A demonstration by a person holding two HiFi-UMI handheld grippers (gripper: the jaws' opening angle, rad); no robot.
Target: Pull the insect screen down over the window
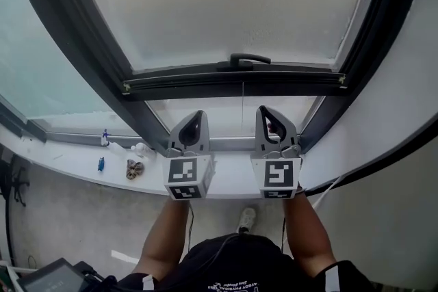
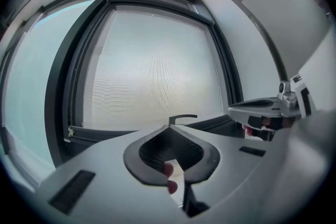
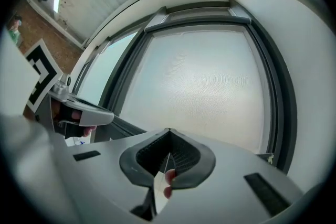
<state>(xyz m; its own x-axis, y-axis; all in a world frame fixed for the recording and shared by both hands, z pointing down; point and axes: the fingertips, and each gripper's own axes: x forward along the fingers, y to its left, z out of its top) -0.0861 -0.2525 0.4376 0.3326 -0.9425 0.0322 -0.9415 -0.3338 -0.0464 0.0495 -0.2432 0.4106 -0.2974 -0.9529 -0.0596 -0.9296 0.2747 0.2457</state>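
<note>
Head view: insect screen bar horizontal, left-to-right

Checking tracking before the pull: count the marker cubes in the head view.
2. One marker cube caps the rear of the left gripper, just left of centre; the other caps the right gripper beside it. None looks hidden.

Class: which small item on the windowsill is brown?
The mottled brown lump nearest the front edge of the white windowsill; the others are white or blue.
</note>
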